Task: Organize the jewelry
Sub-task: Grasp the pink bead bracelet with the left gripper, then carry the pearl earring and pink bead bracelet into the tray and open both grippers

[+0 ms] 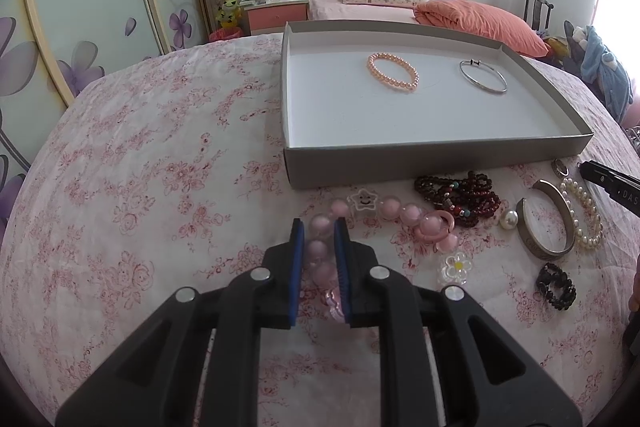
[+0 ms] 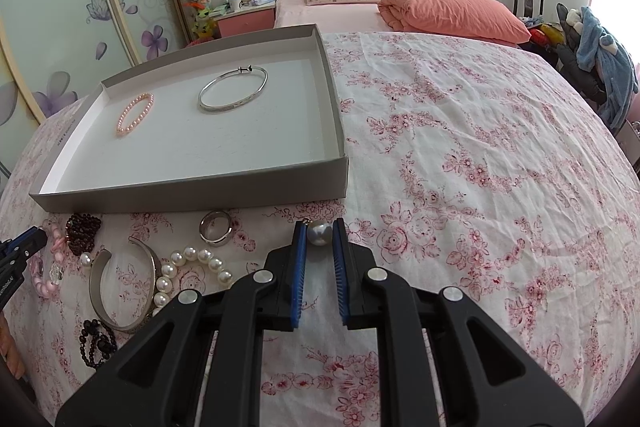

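Gripping narrowly, our left tongs [image 1: 320, 227] clamp the pink bead bracelet [image 1: 394, 213]; right tongs [image 2: 320, 227] pinch a pearl pendant [image 2: 319, 233]. Round beads may slip before the box [image 1: 400, 167] at 12 o'clock.

Glossy pearl bead [image 2: 319, 233], polished metal bangle [image 2: 233, 89], matt cardboard tray [image 2: 192, 189].

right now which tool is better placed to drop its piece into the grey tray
Left or right, both already grip a piece: the left tool the pink bead bracelet, the right tool a pearl. Likely the right, since the pearl is a small single piece, already near the tray.
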Motion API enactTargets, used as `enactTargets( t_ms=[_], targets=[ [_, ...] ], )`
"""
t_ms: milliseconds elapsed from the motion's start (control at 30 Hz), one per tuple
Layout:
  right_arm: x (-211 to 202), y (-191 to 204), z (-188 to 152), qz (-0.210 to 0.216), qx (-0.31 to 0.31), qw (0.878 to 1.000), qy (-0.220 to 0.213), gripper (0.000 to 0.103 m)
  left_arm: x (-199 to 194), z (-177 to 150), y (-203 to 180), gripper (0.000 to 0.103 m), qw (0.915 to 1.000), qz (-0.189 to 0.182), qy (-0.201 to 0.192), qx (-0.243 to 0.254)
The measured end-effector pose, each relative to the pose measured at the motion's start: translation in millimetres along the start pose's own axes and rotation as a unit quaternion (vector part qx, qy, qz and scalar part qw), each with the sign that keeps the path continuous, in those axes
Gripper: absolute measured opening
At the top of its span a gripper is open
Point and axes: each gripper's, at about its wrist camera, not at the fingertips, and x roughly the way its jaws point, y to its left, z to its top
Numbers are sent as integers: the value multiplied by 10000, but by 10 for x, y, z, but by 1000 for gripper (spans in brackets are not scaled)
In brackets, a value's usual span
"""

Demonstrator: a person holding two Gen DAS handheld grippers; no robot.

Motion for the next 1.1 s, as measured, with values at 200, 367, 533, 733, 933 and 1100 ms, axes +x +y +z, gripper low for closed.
enactTargets(
  t_ms=[200,367,533,733,933,1100],
  targets=[
    [0,0,1,0,0,10000,1,15,0,1,0,17,10000,2,0,2],
    [2,-14,5,18,13,10000,1,15,0,1,0,17,10000,-3,0,-2],
    [2,-19,1,40,25,10000,2,15,-1,2,0,17,10000,2,1,2],
    [2,-13,1,35,21,10000,2,15,-1,2,0,17,10000,4,1,3],
    [-5,-13,4,51,-2,10000,-3,14,4,6,-16,16,10000,42,-7,42],
    [-210,-47,-30,241,94,9991,-343,14,-129,-3,41,14,9996,-137,-213,-144]
  ],
)
